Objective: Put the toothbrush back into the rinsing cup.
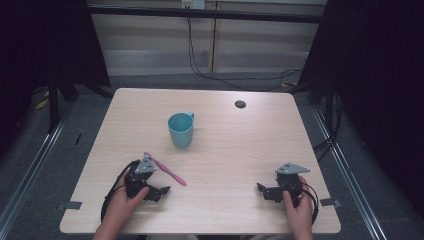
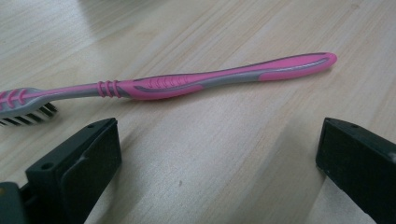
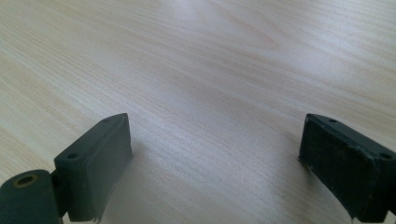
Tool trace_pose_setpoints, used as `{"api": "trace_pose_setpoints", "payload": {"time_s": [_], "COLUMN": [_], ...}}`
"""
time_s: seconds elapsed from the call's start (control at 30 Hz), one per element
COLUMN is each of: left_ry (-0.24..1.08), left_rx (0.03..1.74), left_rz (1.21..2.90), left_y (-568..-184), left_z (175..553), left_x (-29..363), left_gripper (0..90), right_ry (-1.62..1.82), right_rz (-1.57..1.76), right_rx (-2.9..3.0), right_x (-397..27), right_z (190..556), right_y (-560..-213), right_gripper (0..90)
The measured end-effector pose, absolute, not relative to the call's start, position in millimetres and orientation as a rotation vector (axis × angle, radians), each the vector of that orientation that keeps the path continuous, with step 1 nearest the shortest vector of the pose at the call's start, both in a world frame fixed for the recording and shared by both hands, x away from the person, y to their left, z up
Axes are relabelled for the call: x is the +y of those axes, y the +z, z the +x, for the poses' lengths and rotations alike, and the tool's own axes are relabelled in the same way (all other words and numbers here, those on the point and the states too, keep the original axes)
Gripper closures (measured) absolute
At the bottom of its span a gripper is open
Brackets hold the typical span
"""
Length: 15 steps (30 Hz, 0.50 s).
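— Which step are you on?

— I judge it the approach, before any grasp. My left tool (image 1: 161, 190) rests low on the bench (image 1: 240, 150) at the lower left of the high view, its jaws spread wide with nothing between them. The pink toothbrush (image 2: 187, 83) lies flat just beyond the jaw tips, running across the upper half of the left gripper view, bristle head (image 2: 25, 109) at the left edge and the tail of the handle at the upper right.

— And the other tool?

— My right tool (image 1: 263, 190) sits at the lower right of the high view, jaws likewise spread, with bare wood ahead of it in its own view. It is well apart from the toothbrush.

— How are your hands set?

— Both forearms come in from the bottom edge. My left hand (image 1: 122, 197) wraps the grip from behind with the tool pointing toward the right of the frame, nearly level with the bench. My right hand (image 1: 296, 202) mirrors it, pointing left.

— What does the next move call for?

— I think I must push the left tool forward so the handle's thick ribbed middle lies between the jaws, then close. The handle is thin and lies flat, so the jaws must go right down to the wood. The teal cup (image 1: 180, 129) stands upright above the centre, a likely place for it.
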<state>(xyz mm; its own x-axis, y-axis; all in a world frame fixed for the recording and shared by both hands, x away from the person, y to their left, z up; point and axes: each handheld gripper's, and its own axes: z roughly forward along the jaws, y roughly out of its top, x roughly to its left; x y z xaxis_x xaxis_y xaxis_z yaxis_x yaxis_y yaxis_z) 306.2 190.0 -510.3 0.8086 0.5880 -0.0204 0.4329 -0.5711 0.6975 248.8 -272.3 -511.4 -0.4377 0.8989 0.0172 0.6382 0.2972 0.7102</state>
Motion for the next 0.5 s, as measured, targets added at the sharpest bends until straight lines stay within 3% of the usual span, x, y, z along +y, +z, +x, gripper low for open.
{"api": "trace_pose_setpoints", "payload": {"time_s": [0.5], "left_ry": [0.278], "left_rx": [0.748], "left_rz": [2.266], "left_y": [-510.1], "left_z": [304.6], "left_x": [190.7], "left_gripper": [0.0], "right_ry": [0.928], "right_rz": [1.372], "right_rx": [2.19], "right_x": [-272.6], "right_z": [250.3], "right_y": [-511.5], "right_gripper": [8.2]}}
